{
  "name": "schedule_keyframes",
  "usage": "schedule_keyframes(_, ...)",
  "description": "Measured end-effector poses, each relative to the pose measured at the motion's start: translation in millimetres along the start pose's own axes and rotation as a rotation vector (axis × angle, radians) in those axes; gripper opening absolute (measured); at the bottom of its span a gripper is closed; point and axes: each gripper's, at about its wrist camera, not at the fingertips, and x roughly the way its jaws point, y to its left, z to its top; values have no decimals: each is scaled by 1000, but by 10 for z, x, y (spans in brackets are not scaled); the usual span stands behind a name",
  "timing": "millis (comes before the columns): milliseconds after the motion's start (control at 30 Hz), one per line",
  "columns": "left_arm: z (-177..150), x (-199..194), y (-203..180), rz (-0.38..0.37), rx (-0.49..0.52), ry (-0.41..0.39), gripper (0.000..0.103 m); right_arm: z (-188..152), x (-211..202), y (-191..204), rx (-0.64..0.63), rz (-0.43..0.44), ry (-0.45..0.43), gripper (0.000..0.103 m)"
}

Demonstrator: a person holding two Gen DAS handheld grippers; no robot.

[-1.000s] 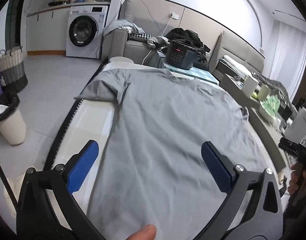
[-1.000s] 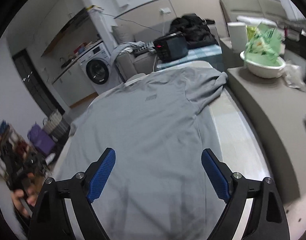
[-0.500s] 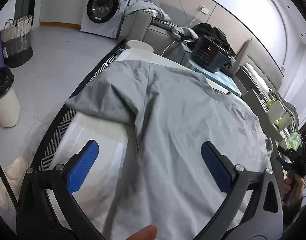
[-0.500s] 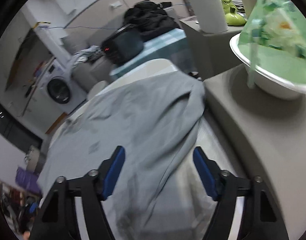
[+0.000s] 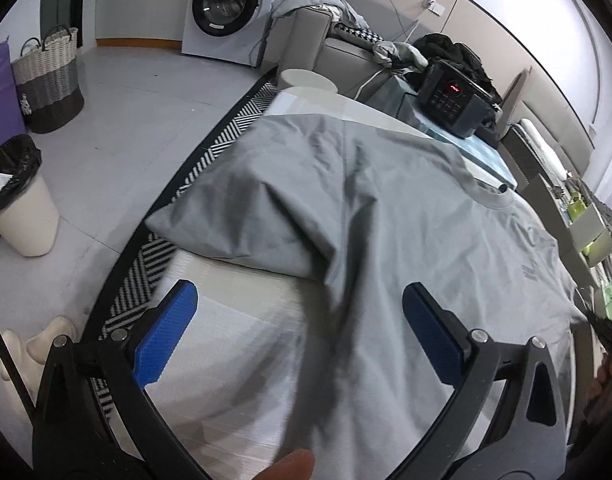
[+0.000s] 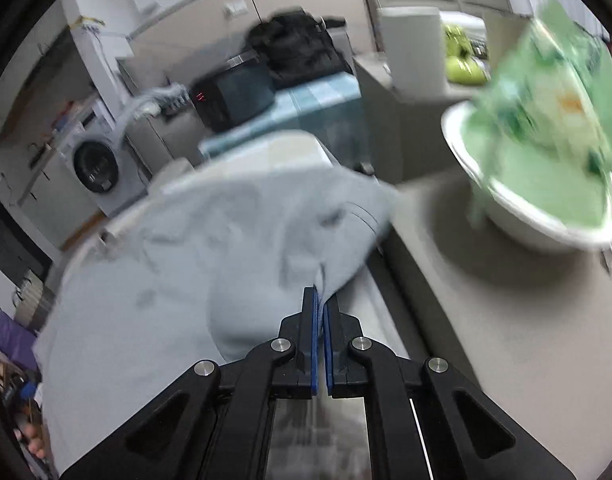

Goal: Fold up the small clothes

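Washing machine [image 5: 226,4], woven basket [image 5: 50,76], bin [image 5: 20,204].

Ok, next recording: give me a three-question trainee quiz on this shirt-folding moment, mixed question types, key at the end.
1. True or false: the right gripper is shut on the grey T-shirt.
2. How do the jaws of the left gripper stand? A) wide open above the shirt's edge B) shut on a sleeve C) shut on the collar
3. Fill in: the sleeve in the left wrist view lies toward the ____ machine.

Key: 1 true; 2 A; 3 washing.
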Motion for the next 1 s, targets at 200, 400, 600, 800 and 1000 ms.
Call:
schedule_keyframes(200, 96, 82, 96, 31, -23, 2, 102, -1, 75, -127, 42, 0, 50, 30)
schedule_keyframes(400, 238, 109, 267, 36, -104, -23, 102, 94, 175, -154, 146, 18, 28, 50)
schedule_keyframes(600, 243, 97, 415, 32, -148, -23, 102, 296, 352, -126, 232, -82, -38, 7)
schedule_keyframes(800, 162, 30, 432, 42, -113, -26, 102, 325, -488, 366, -56, 90, -325, 6)
schedule_keyframes(1000, 128, -6, 495, 31, -139, -30, 102, 356, -413, -32, 79, -119, -172, 6)
